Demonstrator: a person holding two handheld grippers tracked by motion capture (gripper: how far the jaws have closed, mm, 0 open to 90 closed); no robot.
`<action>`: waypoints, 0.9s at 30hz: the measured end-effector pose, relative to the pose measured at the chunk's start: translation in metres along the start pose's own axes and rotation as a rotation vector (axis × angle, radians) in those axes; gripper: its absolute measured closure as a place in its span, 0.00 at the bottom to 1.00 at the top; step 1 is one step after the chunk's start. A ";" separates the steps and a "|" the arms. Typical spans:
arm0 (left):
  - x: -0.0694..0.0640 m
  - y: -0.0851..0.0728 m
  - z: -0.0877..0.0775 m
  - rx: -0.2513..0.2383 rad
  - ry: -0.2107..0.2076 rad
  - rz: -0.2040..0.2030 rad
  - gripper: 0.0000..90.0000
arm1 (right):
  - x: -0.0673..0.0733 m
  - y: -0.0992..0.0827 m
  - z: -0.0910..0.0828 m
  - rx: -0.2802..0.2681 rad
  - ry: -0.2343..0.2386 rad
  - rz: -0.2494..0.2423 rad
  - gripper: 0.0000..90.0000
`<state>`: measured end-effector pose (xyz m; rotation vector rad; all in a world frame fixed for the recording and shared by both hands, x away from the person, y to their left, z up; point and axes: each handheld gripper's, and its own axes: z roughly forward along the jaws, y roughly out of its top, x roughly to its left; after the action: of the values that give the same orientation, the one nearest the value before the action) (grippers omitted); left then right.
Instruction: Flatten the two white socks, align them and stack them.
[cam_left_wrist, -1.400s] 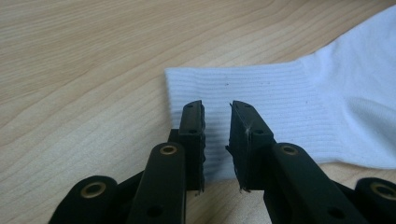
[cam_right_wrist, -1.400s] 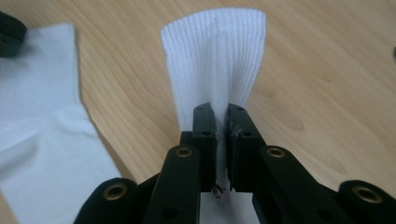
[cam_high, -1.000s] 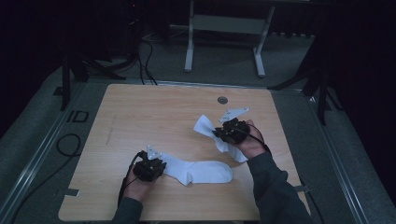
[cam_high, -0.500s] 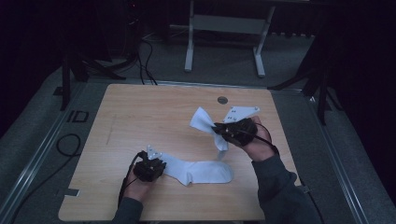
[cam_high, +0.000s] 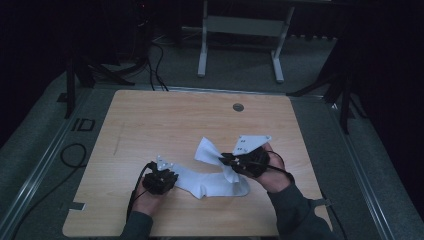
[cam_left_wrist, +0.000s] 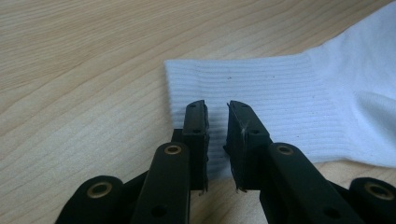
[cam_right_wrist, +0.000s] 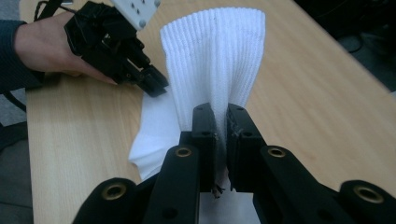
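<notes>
- Two white socks: one sock (cam_high: 210, 182) lying flat on the surface (cam_high: 150, 125), the other sock (cam_high: 212, 152) lifted above it.
- Two tongs: left tongs (cam_high: 172, 176), right tongs (cam_high: 223, 159).
- One wooden surface.
- One round grommet (cam_high: 238, 107) in the surface.

Flat sock (cam_high: 210, 182) lies on table (cam_high: 150, 120), near front edge, between left gripper (cam_high: 167, 175) and right gripper (cam_high: 226, 159). Raised sock (cam_high: 209, 150) stands above its right half. Left gripper at its left end.
</notes>
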<state>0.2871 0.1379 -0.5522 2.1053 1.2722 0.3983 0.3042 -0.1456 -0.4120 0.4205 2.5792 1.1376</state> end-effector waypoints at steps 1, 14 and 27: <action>0.000 0.000 0.000 0.000 -0.001 0.001 0.86 | 0.000 -0.001 0.005 0.001 0.008 0.009 0.92; 0.000 0.000 -0.004 -0.037 -0.003 0.000 0.85 | 0.012 -0.014 0.051 0.046 0.076 0.076 0.92; 0.016 -0.001 -0.017 -0.083 0.026 -0.045 0.85 | 0.021 -0.012 0.079 0.105 0.094 0.119 0.92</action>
<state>0.2847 0.1588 -0.5410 2.0043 1.2932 0.4520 0.3131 -0.0928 -0.4752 0.5644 2.7365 1.0873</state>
